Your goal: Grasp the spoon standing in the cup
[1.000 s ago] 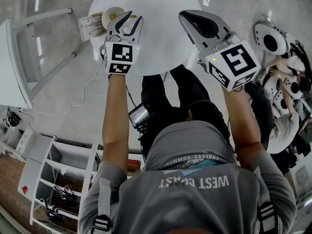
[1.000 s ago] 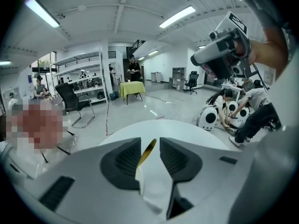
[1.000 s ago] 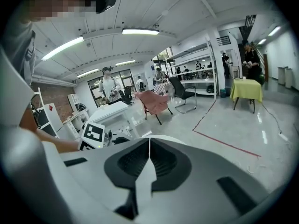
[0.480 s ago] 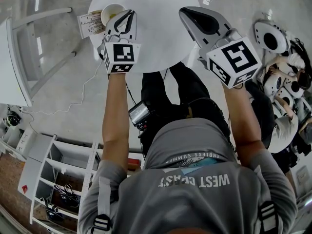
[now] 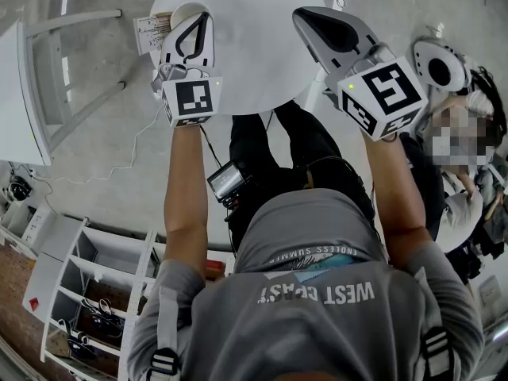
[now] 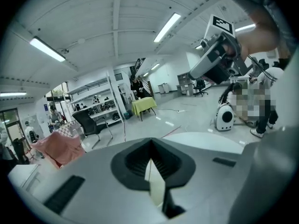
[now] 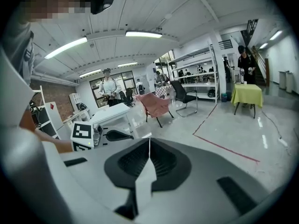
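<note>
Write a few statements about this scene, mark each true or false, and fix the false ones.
1. The left gripper and the right gripper are both above a round white table. True.
2. The right gripper's jaws stand wide apart. False: they are together with nothing between them.
3. The left gripper's jaws are together. True.
4. The cup stands at the table's right edge. False: in the head view it is at the left edge, partly hidden by the left gripper.
5. The left gripper view shows a spoon between its jaws. False: no spoon shows there.
</note>
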Demonstrator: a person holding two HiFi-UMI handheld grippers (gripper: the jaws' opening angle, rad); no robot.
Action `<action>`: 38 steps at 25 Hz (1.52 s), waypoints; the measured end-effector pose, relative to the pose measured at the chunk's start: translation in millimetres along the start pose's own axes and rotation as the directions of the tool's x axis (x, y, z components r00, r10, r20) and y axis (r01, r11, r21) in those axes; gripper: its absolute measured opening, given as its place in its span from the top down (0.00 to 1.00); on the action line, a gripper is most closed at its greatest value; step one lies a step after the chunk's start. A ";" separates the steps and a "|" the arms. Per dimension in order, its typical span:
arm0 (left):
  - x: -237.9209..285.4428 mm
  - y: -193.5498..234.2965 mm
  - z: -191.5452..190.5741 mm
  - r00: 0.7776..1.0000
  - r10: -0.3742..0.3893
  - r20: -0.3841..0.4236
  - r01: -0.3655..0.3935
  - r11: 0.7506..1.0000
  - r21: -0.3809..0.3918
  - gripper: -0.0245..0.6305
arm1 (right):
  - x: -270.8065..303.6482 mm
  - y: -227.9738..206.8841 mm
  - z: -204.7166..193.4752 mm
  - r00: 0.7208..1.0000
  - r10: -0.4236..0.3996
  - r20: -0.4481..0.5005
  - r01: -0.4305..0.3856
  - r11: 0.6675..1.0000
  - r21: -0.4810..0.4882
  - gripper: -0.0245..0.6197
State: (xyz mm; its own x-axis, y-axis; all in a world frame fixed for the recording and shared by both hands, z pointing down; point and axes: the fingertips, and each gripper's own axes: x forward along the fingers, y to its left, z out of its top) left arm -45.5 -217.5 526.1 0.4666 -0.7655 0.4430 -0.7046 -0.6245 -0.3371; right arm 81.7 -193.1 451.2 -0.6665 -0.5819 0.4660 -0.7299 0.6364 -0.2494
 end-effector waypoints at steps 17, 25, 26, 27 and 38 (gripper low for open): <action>-61.5 17.1 11.7 0.996 0.083 0.037 -0.084 0.996 0.038 0.96 | 2.6 19.2 23.3 0.999 0.035 0.018 -0.034 0.998 -0.057 0.95; -81.2 17.7 -10.6 0.994 0.105 -0.017 -0.103 0.993 0.064 0.96 | 10.6 28.0 34.6 0.998 0.056 0.016 -0.054 0.995 -0.084 0.96; -82.6 16.9 -14.1 0.994 0.105 -0.024 -0.103 0.992 0.070 0.96 | 12.0 28.9 35.5 0.998 0.057 0.016 -0.056 0.995 -0.086 0.96; -84.1 15.6 -17.0 0.994 0.105 -0.031 -0.102 0.992 0.076 0.96 | 12.7 29.7 36.3 0.998 0.059 0.016 -0.058 0.994 -0.088 0.96; -88.1 -10.6 -44.9 0.991 0.075 -0.115 -0.054 0.983 0.177 0.96 | 13.6 35.3 39.3 0.998 0.068 0.012 -0.067 0.993 -0.096 0.96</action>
State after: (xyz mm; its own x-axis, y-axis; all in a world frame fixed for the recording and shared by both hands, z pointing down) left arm -103.1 -136.5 528.0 0.3482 -0.7872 0.5090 -0.6231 -0.6000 -0.5017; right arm 40.9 -198.4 415.4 -0.7166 -0.5429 0.4379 -0.6658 0.7194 -0.1977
